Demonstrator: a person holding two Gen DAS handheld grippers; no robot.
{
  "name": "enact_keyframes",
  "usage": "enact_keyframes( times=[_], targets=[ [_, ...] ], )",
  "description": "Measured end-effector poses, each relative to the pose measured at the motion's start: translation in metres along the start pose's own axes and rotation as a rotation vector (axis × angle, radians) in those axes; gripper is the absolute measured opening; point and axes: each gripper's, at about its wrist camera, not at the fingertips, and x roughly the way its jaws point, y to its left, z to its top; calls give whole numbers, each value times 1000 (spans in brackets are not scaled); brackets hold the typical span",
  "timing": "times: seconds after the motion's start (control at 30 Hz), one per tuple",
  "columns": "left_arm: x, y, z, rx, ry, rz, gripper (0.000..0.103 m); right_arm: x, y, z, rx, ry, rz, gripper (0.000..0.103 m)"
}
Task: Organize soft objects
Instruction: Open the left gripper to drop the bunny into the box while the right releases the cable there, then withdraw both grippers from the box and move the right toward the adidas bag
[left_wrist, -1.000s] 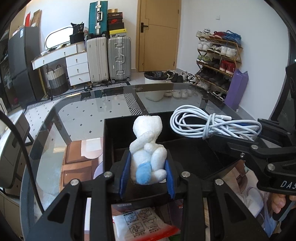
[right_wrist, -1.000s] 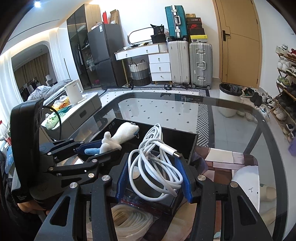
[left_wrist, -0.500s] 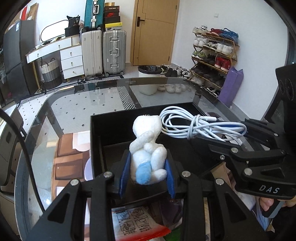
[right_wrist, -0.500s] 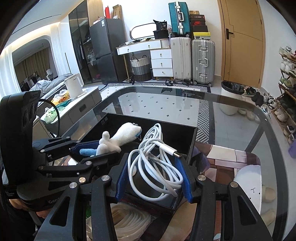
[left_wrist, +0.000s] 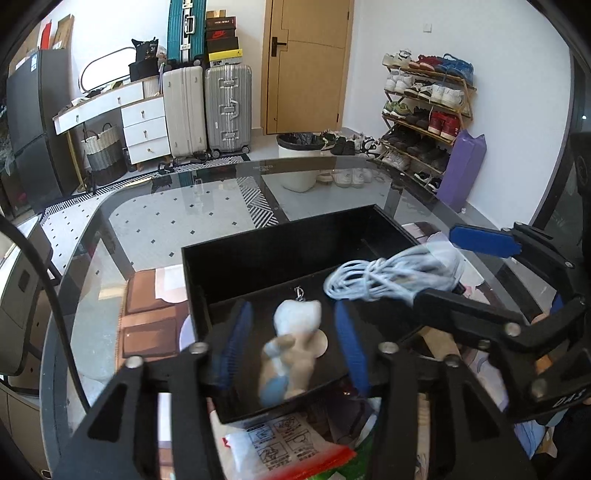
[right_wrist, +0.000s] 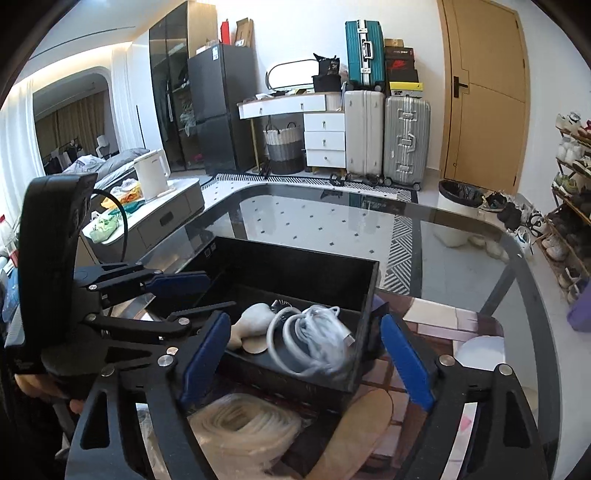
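Both grippers have just been opening, and both loads have come out of the pads since a second ago. Left gripper (left_wrist: 291, 343) now stands with its blue pads apart; the white plush toy (left_wrist: 291, 350) that was pinched between them is loose in the gap (blurred, and neither pad touches it) over the near compartment of the black box (left_wrist: 258, 258). A round tan disc shows just beside the plush toy on the box floor.

Right gripper (right_wrist: 306, 354) is spread wide, pads clear on both sides. White cable bundle (right_wrist: 314, 339) lies inside the black box at its right end, USB plug pointing to the near right, smeared by motion. From the right wrist view the plush toy sits just left of the cable bundle, touching or nearly so; can't tell which.

Black box rests on the glass table (left_wrist: 155, 221), near edge. Below the left gripper, a clear bag with printed white paper and a red strip. Below the right gripper, a coil of pale translucent tubing (right_wrist: 243, 424) lies outside the box, near side.
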Motion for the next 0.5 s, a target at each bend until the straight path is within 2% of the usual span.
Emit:
enact_keyframes(
  times=[0.07,0.13,0.2,0.23,0.3,0.5],
  targets=[
    [-5,1,0,3,-8,-2,59,-8,-1,-2,6,-8,-6,101],
    [-14,1,-2,6,-15,3,69,-16,-3,-7,3,-20,-26,102],
    [-25,1,-3,6,-37,13,98,-24,-3,-11,4,-23,-40,102],
    [-30,1,-5,7,-57,21,101,-28,-4,-13,9,-25,-42,102],
    [-42,1,-9,16,-91,42,103,-36,-6,-17,22,-31,-38,102],
    [-63,3,-30,36,-125,93,103,-56,-6,-40,50,-10,-34,102]
  ],
)
